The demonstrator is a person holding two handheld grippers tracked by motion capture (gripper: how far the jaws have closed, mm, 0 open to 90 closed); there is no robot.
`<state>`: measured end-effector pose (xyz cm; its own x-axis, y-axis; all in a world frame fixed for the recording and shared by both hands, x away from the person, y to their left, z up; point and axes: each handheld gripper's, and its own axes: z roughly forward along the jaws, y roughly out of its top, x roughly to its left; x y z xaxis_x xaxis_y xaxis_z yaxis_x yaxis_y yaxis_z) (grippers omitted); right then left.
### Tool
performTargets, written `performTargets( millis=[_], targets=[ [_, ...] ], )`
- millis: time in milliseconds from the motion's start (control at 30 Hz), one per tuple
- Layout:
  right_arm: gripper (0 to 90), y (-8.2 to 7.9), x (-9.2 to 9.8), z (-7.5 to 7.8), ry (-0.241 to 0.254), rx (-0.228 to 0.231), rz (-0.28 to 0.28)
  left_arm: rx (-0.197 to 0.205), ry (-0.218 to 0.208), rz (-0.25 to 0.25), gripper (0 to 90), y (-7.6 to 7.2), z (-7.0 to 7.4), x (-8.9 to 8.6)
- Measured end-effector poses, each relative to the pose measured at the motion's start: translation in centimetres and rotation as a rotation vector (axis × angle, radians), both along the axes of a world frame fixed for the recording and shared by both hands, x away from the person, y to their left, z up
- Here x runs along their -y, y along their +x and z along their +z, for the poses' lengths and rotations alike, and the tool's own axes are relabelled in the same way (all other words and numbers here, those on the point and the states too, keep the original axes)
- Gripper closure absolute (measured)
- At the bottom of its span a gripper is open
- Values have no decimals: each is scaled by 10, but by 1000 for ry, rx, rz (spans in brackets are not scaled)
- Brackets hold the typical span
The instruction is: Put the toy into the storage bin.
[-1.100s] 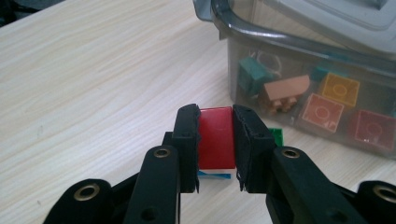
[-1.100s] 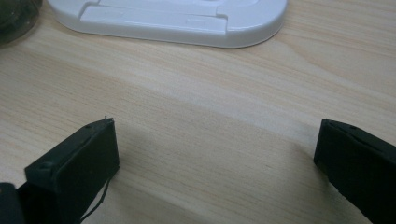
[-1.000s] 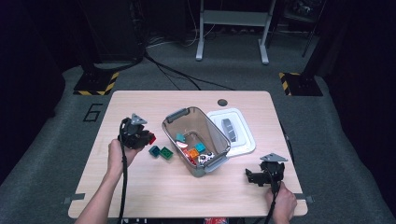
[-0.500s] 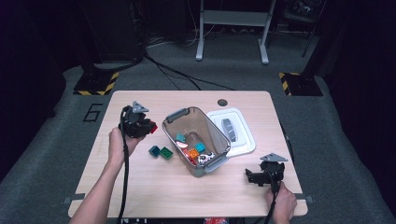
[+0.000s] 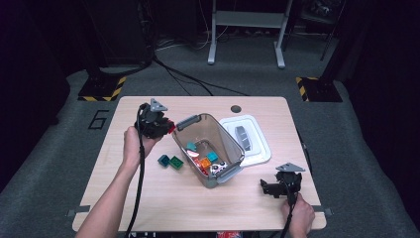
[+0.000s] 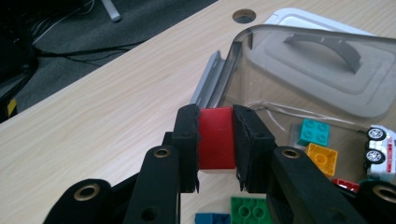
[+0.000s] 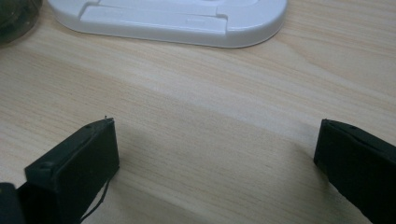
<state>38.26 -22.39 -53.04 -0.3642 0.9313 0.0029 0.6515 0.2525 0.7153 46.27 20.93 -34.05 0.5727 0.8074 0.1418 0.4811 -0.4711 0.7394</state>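
My left gripper [image 5: 168, 126] [image 6: 215, 119] is shut on a red brick [image 6: 215, 137] [image 5: 171, 127] and hangs above the table just left of the clear plastic bin [image 5: 208, 148] [image 6: 322, 79], near its grey handle. Inside the bin lie several bricks, among them a teal one [image 6: 314, 132], an orange one [image 6: 322, 158] and a white toy car [image 6: 379, 149]. A green brick [image 5: 175, 162] [image 6: 249, 210] and a dark blue-green brick [image 5: 163, 160] sit on the table left of the bin. My right gripper [image 5: 265, 187] [image 7: 215, 154] rests near the table's front right, jaws wide open over bare wood.
The bin's white lid [image 5: 246, 139] [image 7: 173, 16] with a grey handle lies to the right of the bin. A round cable hole [image 5: 236, 108] is at the table's far edge. Cables run across the dark floor beyond the table [image 5: 148, 198].
My left gripper has risen and moved right, toward the bin, with the red brick still in it. The right gripper has stayed where it was.
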Motion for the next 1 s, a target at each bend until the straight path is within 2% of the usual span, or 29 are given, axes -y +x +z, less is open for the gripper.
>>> performTargets(
  millis=[167,300,433,733,900,1000],
  targets=[
    [0,0,0,0,-2,2,2,-8,5,-20,723,6,-4,15],
    [0,0,0,0,-2,3,3,-28,3,-34,723,12,-13,26],
    [0,0,0,0,-1,2,2,-43,21,-40,723,15,-23,34],
    [0,0,0,0,-1,2,2,-66,78,-29,721,18,-41,38],
    [0,0,0,0,-1,2,2,-84,85,-21,715,20,-46,35],
    [0,0,0,0,-2,2,2,-87,73,-10,636,19,-46,33]
  ],
)
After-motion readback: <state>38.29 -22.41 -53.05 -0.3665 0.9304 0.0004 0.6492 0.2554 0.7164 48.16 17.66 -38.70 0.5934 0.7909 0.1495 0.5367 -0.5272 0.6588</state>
